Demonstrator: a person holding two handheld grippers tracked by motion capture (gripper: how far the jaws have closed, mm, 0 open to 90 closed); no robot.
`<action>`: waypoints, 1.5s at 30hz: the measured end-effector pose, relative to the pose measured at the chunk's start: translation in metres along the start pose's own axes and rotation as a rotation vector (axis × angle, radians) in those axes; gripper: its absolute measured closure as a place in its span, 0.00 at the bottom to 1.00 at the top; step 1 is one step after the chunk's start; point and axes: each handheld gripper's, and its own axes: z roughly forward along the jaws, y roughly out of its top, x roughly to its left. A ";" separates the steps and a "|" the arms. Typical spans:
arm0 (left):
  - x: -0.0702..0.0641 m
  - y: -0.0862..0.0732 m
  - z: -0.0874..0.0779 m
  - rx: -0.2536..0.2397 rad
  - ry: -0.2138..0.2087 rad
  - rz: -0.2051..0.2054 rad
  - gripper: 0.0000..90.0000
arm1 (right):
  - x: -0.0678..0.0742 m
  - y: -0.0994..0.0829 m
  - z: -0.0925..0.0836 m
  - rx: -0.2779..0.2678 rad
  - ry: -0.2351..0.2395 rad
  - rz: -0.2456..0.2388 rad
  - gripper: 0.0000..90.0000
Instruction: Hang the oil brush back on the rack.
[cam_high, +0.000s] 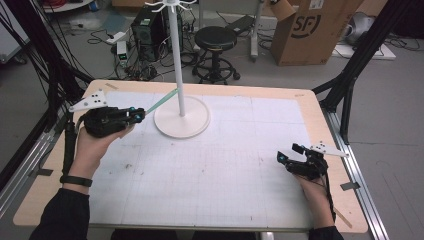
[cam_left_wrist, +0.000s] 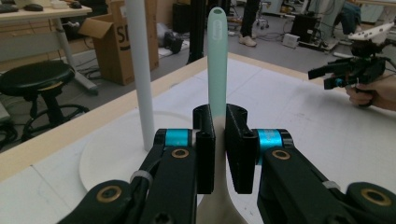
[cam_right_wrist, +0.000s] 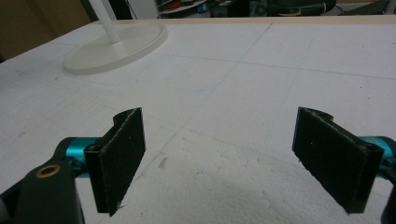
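My left gripper (cam_high: 137, 116) is lifted over the left part of the table and shut on a utensil (cam_high: 162, 102) with a mint-green handle. In the left gripper view the jaws (cam_left_wrist: 219, 116) clamp the utensil (cam_left_wrist: 217, 56) near where green meets a cream lower part; its slotted handle end points away. A white stand (cam_high: 181, 120), a round base with a tall pole (cam_left_wrist: 140, 70), is just beyond it, and the handle tip lies close to the pole. My right gripper (cam_high: 289, 152) rests low near the table's right edge, open, with nothing between its pads (cam_right_wrist: 121, 158).
The white mat (cam_high: 225, 165) covers most of the wooden table. Beyond the far edge stand a black stool (cam_high: 215, 42), a cardboard box (cam_high: 310, 30) and a computer tower (cam_high: 147, 30) among cables. Black frame posts flank both sides.
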 end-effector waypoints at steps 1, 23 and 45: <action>0.001 0.004 -0.002 -0.009 0.006 0.000 0.92 | 0.000 0.000 0.000 0.000 0.000 -0.002 0.19; 0.002 0.094 -0.047 -0.157 0.102 0.050 0.92 | 0.000 0.000 0.000 0.003 0.002 0.003 0.19; 0.008 0.127 -0.046 -0.209 0.140 0.048 0.92 | 0.000 0.001 0.000 0.000 0.003 0.005 0.19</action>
